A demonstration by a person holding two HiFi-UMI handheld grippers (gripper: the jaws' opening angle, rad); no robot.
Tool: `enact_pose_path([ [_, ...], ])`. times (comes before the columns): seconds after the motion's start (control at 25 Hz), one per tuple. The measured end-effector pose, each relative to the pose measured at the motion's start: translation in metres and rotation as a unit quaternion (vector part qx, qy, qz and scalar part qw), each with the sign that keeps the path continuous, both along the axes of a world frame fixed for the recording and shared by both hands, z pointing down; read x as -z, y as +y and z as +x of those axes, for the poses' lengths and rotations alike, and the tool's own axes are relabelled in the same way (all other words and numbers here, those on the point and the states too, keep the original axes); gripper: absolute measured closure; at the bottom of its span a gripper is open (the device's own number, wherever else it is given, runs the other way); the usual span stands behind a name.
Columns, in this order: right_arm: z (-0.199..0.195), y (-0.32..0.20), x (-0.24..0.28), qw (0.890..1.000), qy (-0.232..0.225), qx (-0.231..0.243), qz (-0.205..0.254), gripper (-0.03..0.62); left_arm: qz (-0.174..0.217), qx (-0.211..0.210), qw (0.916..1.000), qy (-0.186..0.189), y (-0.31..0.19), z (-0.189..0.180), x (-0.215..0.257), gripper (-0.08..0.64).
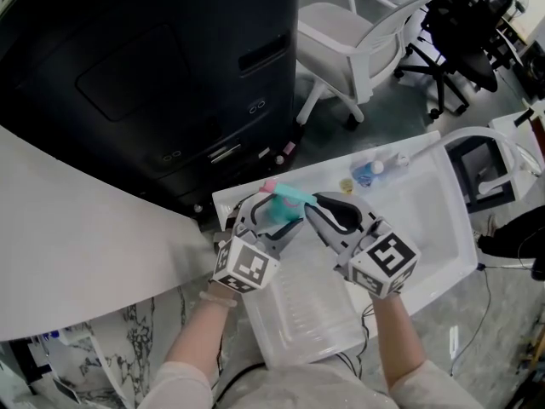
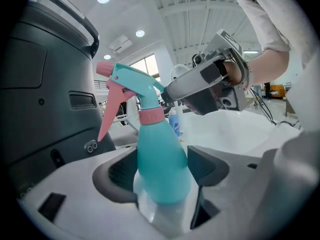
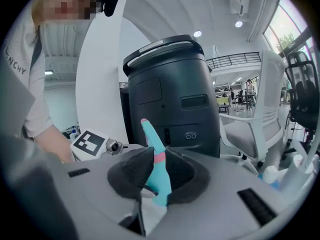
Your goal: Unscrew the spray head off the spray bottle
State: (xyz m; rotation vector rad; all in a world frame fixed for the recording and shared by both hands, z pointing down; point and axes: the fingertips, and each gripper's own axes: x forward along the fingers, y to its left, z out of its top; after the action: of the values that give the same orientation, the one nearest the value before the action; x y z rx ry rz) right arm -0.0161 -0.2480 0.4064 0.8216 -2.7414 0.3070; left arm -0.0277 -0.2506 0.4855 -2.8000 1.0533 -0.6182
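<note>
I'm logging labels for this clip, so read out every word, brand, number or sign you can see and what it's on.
"NCHY": on the person's shirt, the word's start out of sight.
Too blurred to read: print on the small bottle with a blue label.
No words, only square markers: on the left gripper and the right gripper.
No print visible: the spray bottle.

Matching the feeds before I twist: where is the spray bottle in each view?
Head view: spray bottle at centre.
Left gripper view: spray bottle centre, between the jaws.
Right gripper view: spray bottle low centre, between the jaws.
Shared landmark: dark cabinet behind it.
</note>
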Motion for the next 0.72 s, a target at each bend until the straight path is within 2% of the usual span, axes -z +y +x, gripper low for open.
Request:
enact_pose_path([
  [0.28,0.012,-0.005,0.004,0.999,-0.01,-0.043,0.0,0.514,0.0,0.0,1.0,0.002,0.0,0.001,-0.001,0.244],
  [0.36,0.014,0.001,0.01,0.998,-0.032,-0.05,-0.002,0.48,-0.001,0.0,1.0,0.003,0.0,0.001,-0.001,0.244],
  [0.48,0.005,0.013,0.016,0.996,-0.077,-0.026,-0.027,0.439,-0.001,0.001,1.0,0.005,0.0,0.0,0.0,0.244],
  [0.56,-0.005,0.017,0.013,0.995,-0.088,-0.011,-0.039,0.41,-0.002,0.003,1.0,0.006,0.0,0.0,0.0,0.244],
  [0.72,-0.017,0.014,0.013,0.994,-0.097,-0.003,-0.04,0.31,-0.002,0.004,1.0,0.006,0.001,-0.001,-0.002,0.244],
])
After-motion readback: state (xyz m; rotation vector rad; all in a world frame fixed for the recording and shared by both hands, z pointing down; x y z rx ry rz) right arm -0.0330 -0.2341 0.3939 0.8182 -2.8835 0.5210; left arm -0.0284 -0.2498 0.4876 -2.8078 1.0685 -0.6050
